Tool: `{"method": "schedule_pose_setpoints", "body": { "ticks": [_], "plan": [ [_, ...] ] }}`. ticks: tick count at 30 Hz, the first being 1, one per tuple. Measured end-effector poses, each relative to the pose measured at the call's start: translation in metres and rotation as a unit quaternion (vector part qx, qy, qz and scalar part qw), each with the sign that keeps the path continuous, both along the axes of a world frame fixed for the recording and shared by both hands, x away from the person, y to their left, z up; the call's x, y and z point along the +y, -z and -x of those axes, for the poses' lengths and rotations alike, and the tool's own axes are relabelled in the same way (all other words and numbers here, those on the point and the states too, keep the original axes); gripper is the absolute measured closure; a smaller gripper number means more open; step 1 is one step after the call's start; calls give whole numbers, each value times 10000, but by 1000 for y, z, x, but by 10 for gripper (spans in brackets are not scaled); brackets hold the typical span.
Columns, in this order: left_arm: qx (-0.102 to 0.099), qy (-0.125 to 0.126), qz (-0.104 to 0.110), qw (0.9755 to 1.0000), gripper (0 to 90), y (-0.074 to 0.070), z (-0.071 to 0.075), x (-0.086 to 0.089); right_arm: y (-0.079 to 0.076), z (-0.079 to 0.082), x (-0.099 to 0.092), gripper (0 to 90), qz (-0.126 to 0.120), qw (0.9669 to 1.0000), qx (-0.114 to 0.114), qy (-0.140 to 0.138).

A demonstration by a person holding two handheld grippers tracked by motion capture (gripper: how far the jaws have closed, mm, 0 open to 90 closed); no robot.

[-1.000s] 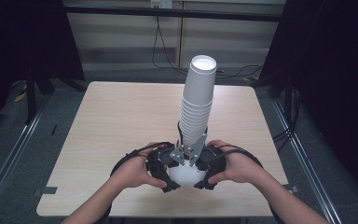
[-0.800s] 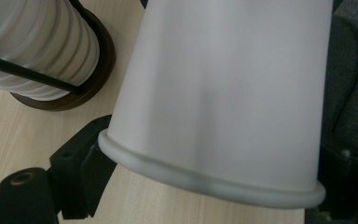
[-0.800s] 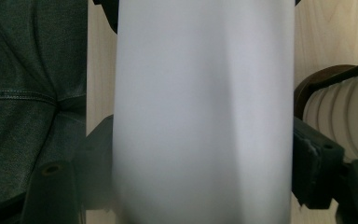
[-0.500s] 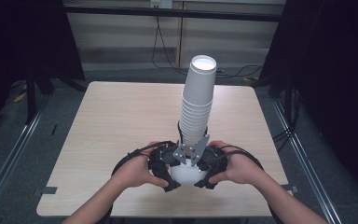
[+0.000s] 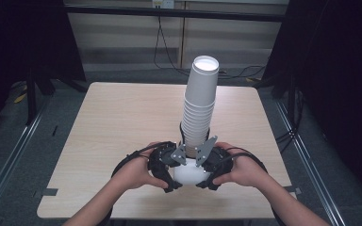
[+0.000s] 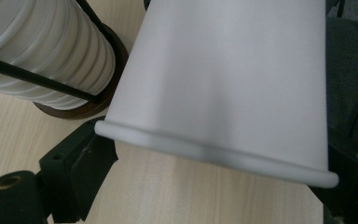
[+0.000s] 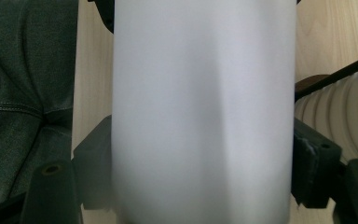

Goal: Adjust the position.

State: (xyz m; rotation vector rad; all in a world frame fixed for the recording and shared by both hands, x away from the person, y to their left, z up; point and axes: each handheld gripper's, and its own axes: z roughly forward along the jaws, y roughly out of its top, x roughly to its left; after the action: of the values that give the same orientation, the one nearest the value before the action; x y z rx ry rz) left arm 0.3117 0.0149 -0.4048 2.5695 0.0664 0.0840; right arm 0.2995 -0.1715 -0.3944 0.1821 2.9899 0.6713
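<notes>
You've got both grippers on one white paper cup (image 5: 187,173) at the near edge of the desk (image 5: 118,122), about 6 o'clock from the tall stack of cups (image 5: 199,109). The cup sits between your two hands, just in front of the stack's dark round base (image 6: 81,108).

Left gripper (image 5: 166,165): at 9 o'clock of the cup, clamped on it. In the left gripper view the cup (image 6: 223,79) lies across the frame, its rolled rim toward the bottom, one black jaw against the rim at lower left and the other at the right edge behind the cup wall.

Right gripper (image 5: 210,165): at 3 o'clock of the cup, also clamped on it. In the right gripper view the cup wall (image 7: 203,112) runs top to bottom with a black jaw pressed to each side, and the wall looks slightly flattened between them.

Whether the cup rests on the desk or is lifted just off it, I cannot tell.

The stack stands upright at desk centre, leaning slightly toward 1 o'clock, inside thin black rods (image 6: 37,79) rising from the base. Its ribbed rims (image 7: 345,116) show at 3 o'clock in the right gripper view and at 10 o'clock in the left gripper view. Your left hand (image 5: 134,173) and right hand (image 5: 245,170) wrap the gripper bodies, and cables loop out beside each wrist.
</notes>
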Motion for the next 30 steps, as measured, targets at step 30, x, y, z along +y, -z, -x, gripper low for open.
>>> {"method": "schedule_pose_setpoints", "body": {
  "ticks": [30],
  "plan": [
    [43, -45, 199, 9998, 114, -3, 1, 7, 2, -2, -11, 241, 0, 10000, 39, 29]
  ]
}}
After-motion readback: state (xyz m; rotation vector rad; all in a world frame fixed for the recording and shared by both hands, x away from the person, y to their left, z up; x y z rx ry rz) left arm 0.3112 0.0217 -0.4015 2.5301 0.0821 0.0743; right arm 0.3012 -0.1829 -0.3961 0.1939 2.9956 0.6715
